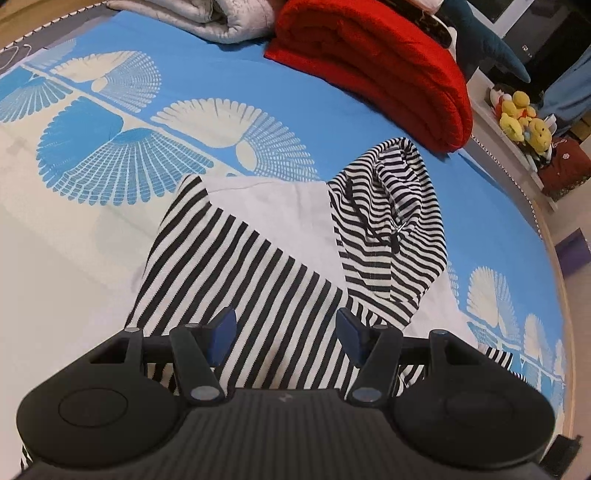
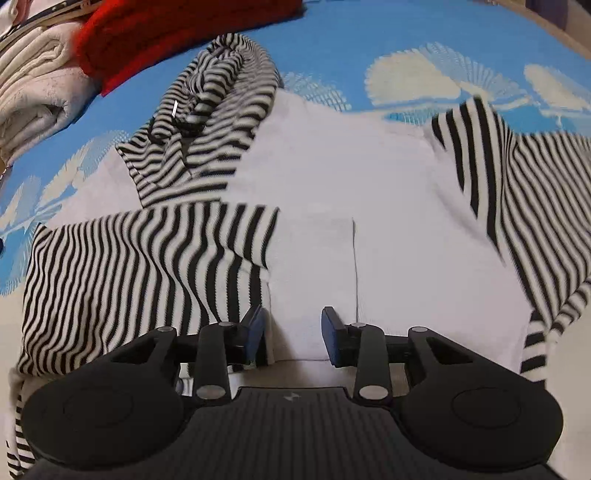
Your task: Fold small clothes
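A small hooded top lies flat on the blue-and-cream bedspread [image 1: 221,85]. It has a white body [image 2: 351,177], black-and-white striped sleeves and a striped hood [image 2: 214,103]. In the right wrist view one striped sleeve [image 2: 129,266] is folded across the body on the left, and the other sleeve [image 2: 517,192] lies at the right. My right gripper [image 2: 293,330] is open just over the white hem, its left pad beside the folded sleeve's edge. My left gripper [image 1: 286,332] is open above a striped sleeve [image 1: 229,266], with the hood [image 1: 391,206] beyond it.
A folded red blanket [image 1: 373,70] and a pale quilt [image 1: 207,18] lie at the far side of the bed. The bed's edge [image 1: 532,206] runs down the right, with yellow plush toys [image 1: 524,118] on a shelf past it.
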Demonstrator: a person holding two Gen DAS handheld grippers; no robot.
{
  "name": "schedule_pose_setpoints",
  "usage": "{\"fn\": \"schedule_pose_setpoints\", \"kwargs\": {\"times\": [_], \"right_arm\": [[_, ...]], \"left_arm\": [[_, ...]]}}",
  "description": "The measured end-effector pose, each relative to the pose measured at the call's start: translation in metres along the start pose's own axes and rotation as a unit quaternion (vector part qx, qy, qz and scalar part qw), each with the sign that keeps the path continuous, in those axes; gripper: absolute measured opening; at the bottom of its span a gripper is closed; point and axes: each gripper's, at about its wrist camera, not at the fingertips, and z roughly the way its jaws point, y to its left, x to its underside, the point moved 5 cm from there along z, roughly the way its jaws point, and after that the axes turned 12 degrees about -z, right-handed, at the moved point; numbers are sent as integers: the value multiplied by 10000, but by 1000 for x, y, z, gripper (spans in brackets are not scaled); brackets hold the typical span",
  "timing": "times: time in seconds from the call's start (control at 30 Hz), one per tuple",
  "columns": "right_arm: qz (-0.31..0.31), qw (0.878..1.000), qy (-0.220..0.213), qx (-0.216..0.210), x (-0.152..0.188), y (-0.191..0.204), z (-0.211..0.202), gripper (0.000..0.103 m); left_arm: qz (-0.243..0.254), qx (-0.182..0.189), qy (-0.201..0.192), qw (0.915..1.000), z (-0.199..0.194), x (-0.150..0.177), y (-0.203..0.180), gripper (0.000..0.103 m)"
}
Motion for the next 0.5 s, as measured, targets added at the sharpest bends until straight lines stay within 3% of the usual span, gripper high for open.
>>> {"fn": "schedule_pose_setpoints", "kwargs": {"times": [0.5], "right_arm": [[287,9994,-168,-50,-6,-20,-14,39]], "left_arm": [[552,0,-5,9985,4,30,-35,65]]}}
